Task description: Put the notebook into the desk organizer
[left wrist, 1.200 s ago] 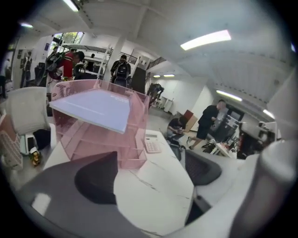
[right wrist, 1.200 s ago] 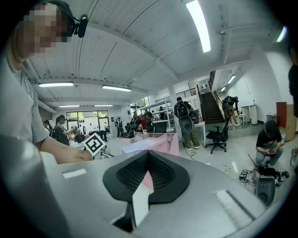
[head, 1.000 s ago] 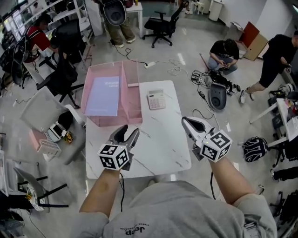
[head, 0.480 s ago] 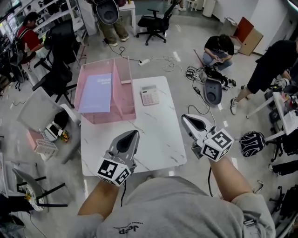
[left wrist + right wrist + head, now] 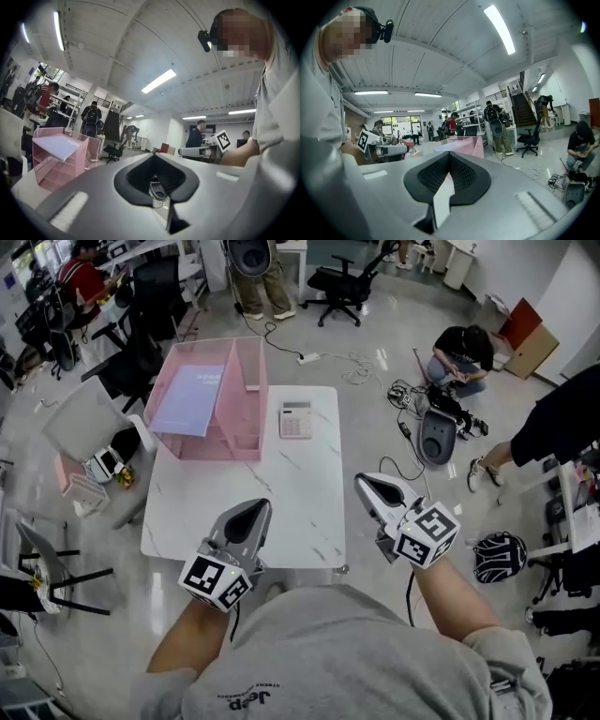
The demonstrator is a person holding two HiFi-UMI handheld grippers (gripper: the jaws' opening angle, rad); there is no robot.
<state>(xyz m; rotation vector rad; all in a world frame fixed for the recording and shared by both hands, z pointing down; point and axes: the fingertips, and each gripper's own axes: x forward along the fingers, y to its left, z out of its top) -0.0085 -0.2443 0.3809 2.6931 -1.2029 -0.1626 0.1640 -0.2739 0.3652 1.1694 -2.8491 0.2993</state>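
The pale lavender notebook [image 5: 187, 388] lies flat on the top tier of the pink see-through desk organizer [image 5: 246, 390], at the far left corner of the white marble table [image 5: 291, 484]. My left gripper [image 5: 255, 509] hovers over the table's near edge, shut and empty, well short of the organizer. My right gripper [image 5: 364, 482] is past the table's right edge, jaws together, holding nothing. The left gripper view shows the organizer [image 5: 47, 171] and the notebook [image 5: 58, 146] at far left, beyond the shut jaws. The right gripper view has the organizer [image 5: 473, 147] straight ahead.
A white calculator [image 5: 295, 418] lies on the table right of the organizer. A white chair [image 5: 89, 427] stands left of the table. Office chairs [image 5: 342, 282], cables [image 5: 361, 367], a person sitting on the floor [image 5: 459, 352] and other people surround the table.
The left gripper's jaws, open a second ago, have come together with nothing in them. Both grippers stay near the table's front while the head view drifts.
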